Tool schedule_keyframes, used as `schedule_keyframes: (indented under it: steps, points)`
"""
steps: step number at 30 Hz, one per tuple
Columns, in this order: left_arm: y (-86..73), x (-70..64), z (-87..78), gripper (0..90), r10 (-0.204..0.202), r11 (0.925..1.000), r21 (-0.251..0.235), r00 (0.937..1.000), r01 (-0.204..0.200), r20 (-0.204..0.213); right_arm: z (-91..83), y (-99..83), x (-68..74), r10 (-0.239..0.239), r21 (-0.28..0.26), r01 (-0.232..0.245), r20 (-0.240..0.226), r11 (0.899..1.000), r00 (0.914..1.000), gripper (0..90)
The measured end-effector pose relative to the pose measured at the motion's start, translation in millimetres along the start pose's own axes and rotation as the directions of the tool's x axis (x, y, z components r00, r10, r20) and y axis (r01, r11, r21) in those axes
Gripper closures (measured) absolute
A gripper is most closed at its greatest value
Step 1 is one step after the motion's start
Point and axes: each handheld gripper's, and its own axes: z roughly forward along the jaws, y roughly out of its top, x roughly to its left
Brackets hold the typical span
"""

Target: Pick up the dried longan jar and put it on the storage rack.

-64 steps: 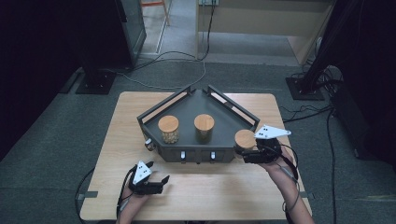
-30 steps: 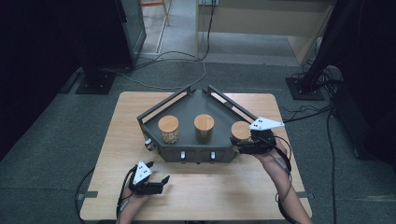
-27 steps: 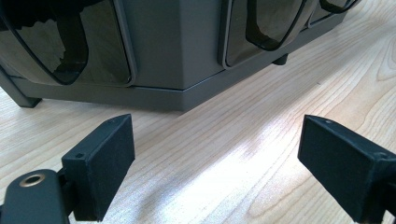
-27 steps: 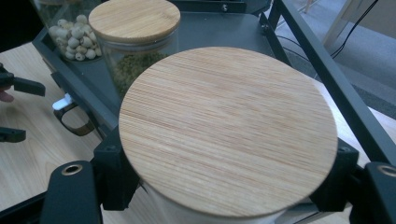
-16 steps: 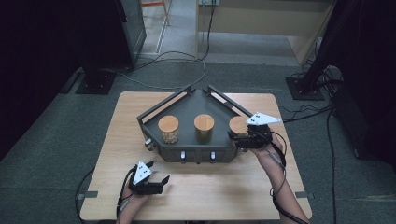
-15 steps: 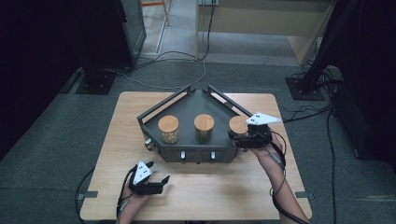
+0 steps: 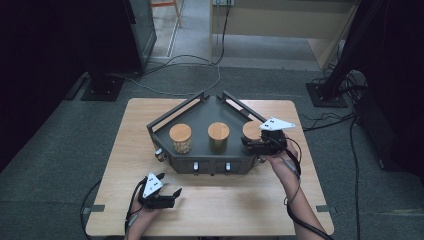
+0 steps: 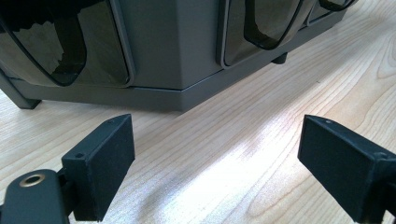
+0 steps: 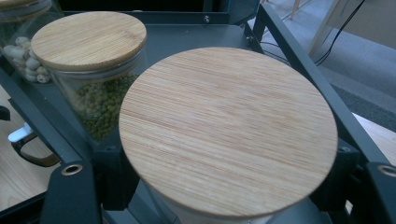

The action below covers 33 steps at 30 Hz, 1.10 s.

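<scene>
While the right gripper (image 7: 252, 144) stays clamped on the wooden-lidded jar (image 9: 229, 130) at centre right of the frame — over the rack's (image 7: 200, 112) right corner — placing looks underway; next, lower and release. Left gripper (image 7: 167, 196) rests apart on the desk (image 7: 130, 130).

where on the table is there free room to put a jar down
Bare wood lies left of the dark tray and along the near edge between the left tool and the person's right forearm. The tray is crowded with three jars, the right tool gripping the rightmost jar.

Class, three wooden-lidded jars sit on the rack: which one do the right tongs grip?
The rightmost jar, between the right tongs; the other two stand free.
</scene>
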Motion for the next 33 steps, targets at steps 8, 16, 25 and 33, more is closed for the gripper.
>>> schedule_keyframes:
  steps: [8,16,25,33]
  points:
    - [-0.1,0.1,-0.1,10.8,0.001,1.0000,-0.001,1.0000,-0.001,0.001,8.8,0.0,-0.7,0.008,-0.006,-0.008,-0.001,1.000,1.0000,25.5]
    - [0.2,0.5,0.0,10.8,0.002,1.0000,0.001,1.0000,-0.002,0.003,19.6,-3.0,0.5,0.025,-0.003,-0.025,0.011,1.000,0.9996,25.5]
    - [0.1,0.4,0.0,10.8,0.003,1.0000,0.001,1.0000,-0.003,0.003,25.0,-6.8,-2.4,0.040,-0.001,-0.040,0.013,0.999,0.9991,25.4]
    - [0.5,0.3,0.1,10.8,0.004,1.0000,0.003,1.0000,-0.004,0.003,25.0,-12.9,-7.2,0.053,-0.019,-0.054,-0.003,0.998,0.9986,25.4]
